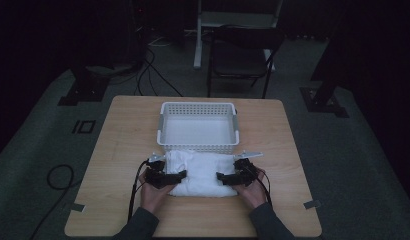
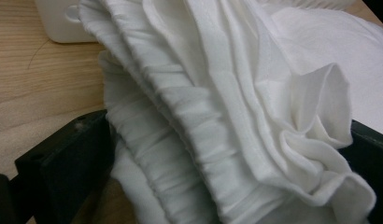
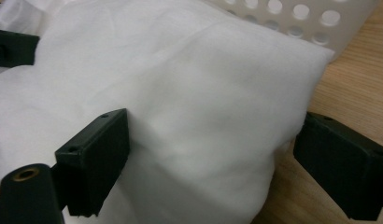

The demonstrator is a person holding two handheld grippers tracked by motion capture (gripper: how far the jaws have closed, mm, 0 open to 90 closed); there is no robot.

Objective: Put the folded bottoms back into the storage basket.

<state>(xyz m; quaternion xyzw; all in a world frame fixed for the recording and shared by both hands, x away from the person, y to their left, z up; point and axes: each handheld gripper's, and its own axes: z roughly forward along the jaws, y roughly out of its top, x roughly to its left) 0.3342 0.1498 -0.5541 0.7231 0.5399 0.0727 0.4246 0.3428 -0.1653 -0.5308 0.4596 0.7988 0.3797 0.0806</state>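
Two hand-held grippers, one folded white cloth (image 1: 202, 172) on the wooden table (image 1: 118, 145). Left gripper (image 1: 181, 174) fingers clamp its bunched edge; right gripper (image 1: 221, 176) fingers stand apart, straddling the cloth. Beyond sits one white perforated plastic basket (image 1: 198, 111), touching it.

Right tool (image 3: 206, 158) spread wide around folded white cloth (image 3: 189, 93); perforated basket (image 3: 311, 23) behind.
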